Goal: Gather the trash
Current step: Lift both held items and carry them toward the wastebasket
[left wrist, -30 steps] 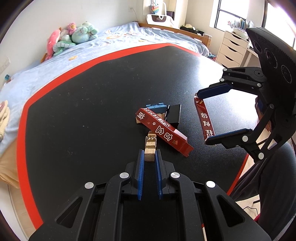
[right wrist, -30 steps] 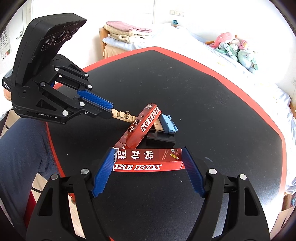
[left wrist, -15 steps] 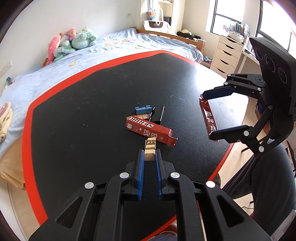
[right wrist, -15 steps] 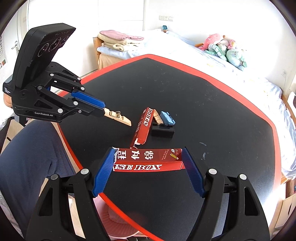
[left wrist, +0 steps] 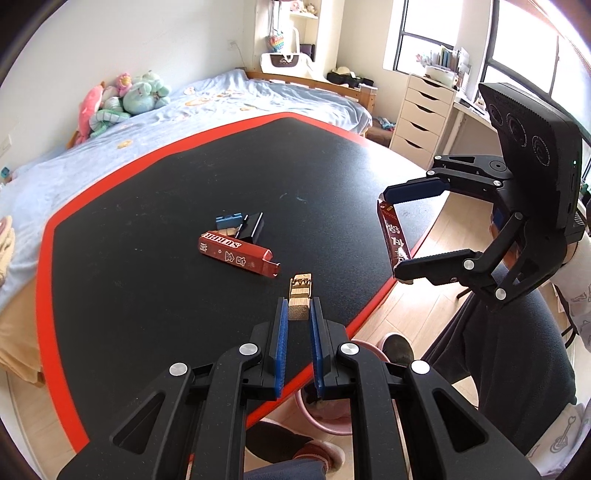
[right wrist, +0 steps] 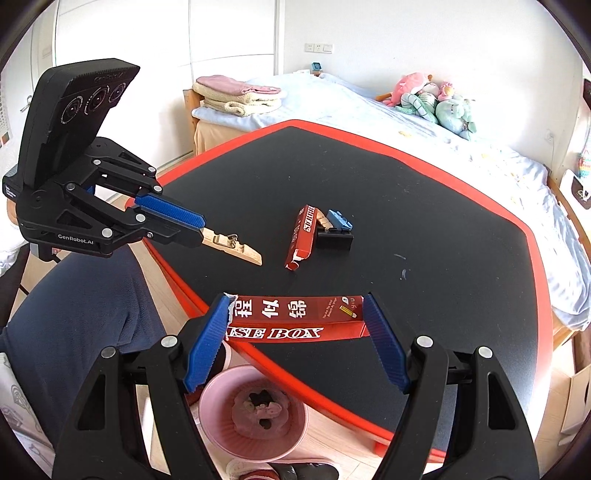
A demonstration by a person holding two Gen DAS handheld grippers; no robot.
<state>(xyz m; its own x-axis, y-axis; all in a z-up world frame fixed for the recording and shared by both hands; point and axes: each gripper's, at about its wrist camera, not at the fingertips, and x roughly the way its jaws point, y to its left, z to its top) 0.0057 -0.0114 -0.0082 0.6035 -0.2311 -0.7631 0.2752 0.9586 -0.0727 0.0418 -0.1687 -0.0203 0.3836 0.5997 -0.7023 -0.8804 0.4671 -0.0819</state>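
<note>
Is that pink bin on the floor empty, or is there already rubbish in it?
Not empty. The pink bin below the table edge has a small heap of crumpled, pale and dark scraps at the bottom; what they are I cannot tell.

Sunlit bedroom: blue-sheeted bed (left wrist: pixel 229 96), white drawers (left wrist: pixel 421 122), bright windows (left wrist: pixel 436 33).
</note>
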